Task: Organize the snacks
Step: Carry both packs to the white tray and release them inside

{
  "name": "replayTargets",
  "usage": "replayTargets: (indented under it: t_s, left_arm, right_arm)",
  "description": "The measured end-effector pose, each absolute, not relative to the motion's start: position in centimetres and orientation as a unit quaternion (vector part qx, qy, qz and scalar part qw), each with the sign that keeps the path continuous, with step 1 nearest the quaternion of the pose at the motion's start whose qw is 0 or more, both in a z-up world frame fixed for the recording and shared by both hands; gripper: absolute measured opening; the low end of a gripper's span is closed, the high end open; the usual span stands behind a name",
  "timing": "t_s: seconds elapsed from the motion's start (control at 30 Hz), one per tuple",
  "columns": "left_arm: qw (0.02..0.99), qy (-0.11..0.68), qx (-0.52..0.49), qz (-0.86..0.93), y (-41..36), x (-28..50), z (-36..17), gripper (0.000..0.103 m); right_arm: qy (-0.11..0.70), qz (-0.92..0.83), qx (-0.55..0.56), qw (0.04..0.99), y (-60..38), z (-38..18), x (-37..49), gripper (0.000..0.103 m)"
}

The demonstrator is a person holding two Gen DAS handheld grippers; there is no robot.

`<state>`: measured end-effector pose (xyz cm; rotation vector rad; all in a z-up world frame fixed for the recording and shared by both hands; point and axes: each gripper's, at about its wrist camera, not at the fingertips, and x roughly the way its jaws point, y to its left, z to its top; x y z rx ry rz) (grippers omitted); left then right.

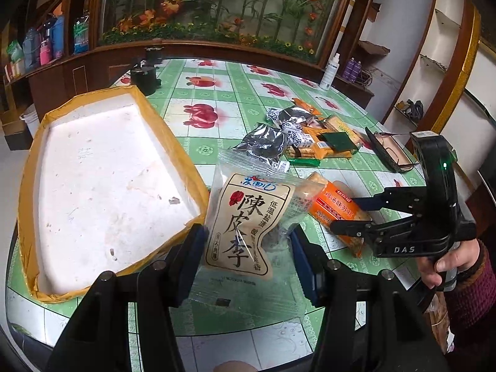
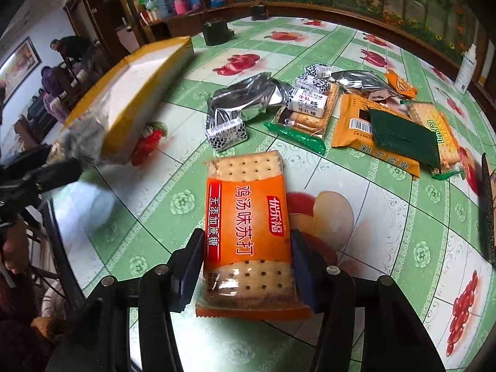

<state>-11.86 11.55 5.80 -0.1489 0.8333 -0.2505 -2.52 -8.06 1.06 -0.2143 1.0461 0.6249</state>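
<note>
Right now the right gripper (image 2: pixel 246 274) has its fingers pressed on the two long edges of the orange cracker pack (image 2: pixel 248 226), near its closer end, so the pack's long axis runs straight away from the fingers and its far end points toward the loose snack pile (image 2: pixel 325 114) on the bench (image 2: pixel 387 232). Whether the pack has left the bench I cannot tell. The left gripper (image 1: pixel 248 263) holds a beige plum pouch (image 1: pixel 245 226) in a clear sleeve between its fingers, upright. The white foam box (image 1: pixel 102 186) with its yellow taped rim lies just beside that pouch, on the left gripper's side. The left hand is therefore plainly the nearer to the box; the crackers would have to travel across, past the pouch.
</note>
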Motion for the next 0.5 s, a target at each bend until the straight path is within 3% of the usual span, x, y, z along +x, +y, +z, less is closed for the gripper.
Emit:
replayTargets:
  t_s: [0.2,0.5]
  left_arm:
    - [0.907,0.397,-0.078,-0.114,12.3,-12.0,6.1,0.055]
    - [0.92,0.374,-0.097,-0.073,16.7,-12.2,8.0,0.055]
  right_arm:
    - [0.48,0.276,-0.127,0.823,-7.5,1.2,-3.2,0.058]
    - [0.481,0.342,0.003,0.807,-8.0,5.2,-3.3,0.058]
